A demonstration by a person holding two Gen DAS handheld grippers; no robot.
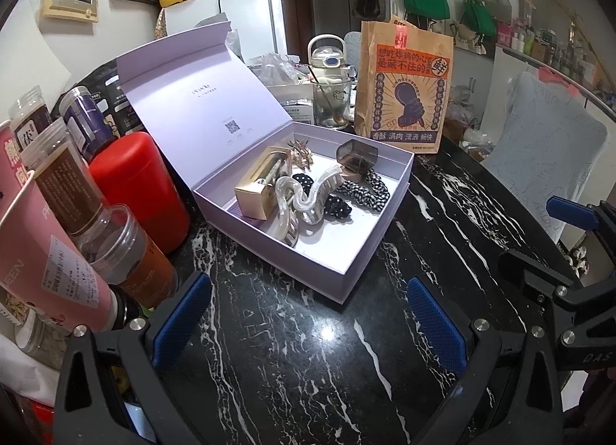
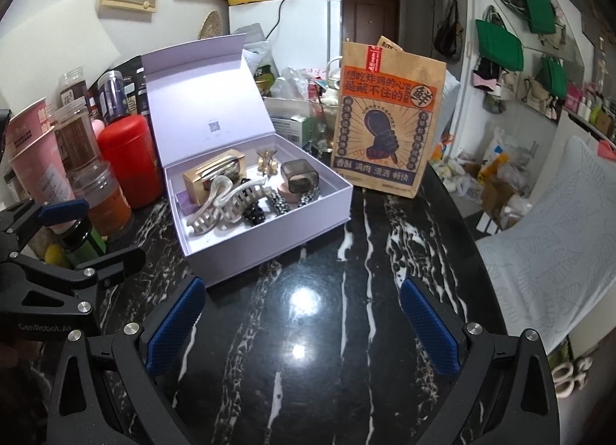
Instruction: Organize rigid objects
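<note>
both tools are spread wide and hold nothing, low over the black marble counter (image 2: 308, 329). the left tool (image 1: 308, 318) has the open lilac box (image 1: 346, 264) just ahead of its fingers, lid tilted back. the right tool (image 2: 304, 325) has that box ahead and to its left. in the box lie a gold case (image 2: 213, 173), a clear claw clip (image 2: 231, 202), a smoky clip (image 2: 300, 175) and dotted scrunchies (image 1: 365, 191). a paper bag (image 2: 389, 117) stands beyond the box, a red canister (image 1: 138, 183) to its left.
</note>
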